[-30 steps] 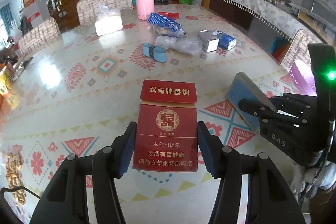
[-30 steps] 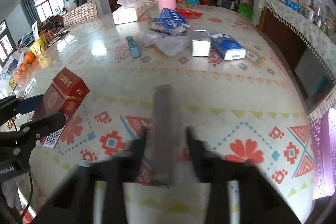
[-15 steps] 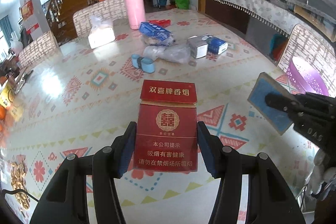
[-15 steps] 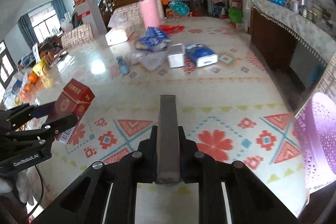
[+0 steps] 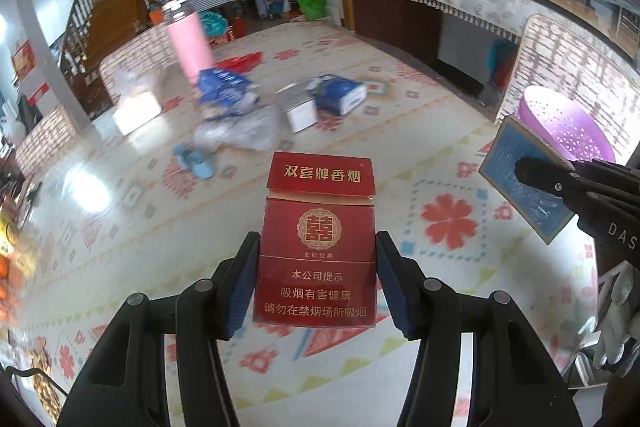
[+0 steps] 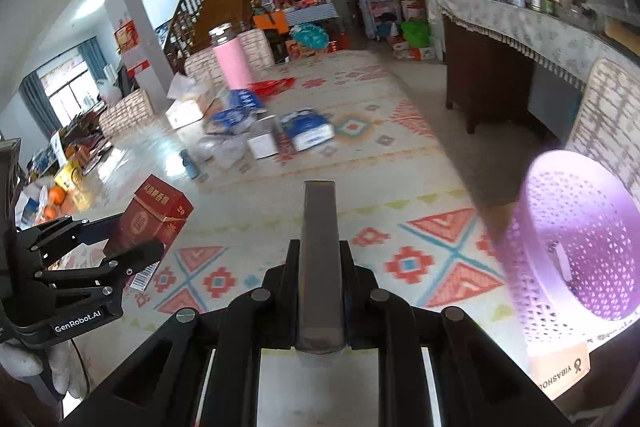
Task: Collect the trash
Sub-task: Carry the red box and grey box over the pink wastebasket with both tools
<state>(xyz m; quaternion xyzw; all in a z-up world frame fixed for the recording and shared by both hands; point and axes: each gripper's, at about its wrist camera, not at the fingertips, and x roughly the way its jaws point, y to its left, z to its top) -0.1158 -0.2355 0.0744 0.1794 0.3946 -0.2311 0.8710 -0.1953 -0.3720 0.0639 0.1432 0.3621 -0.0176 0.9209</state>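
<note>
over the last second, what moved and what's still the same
Both grippers swung right with their loads, toward the perforated purple plastic basket, which now looms large in the right wrist view. The left gripper still clamps the red cigarette pack; the right gripper still grips the thin blue flat box. The litter beside the tall pink bottle stayed put.

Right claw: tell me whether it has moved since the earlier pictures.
Yes. The right claw, shut on the thin blue pack, has swung right toward the purple basket, which has grown larger in its view.
</note>
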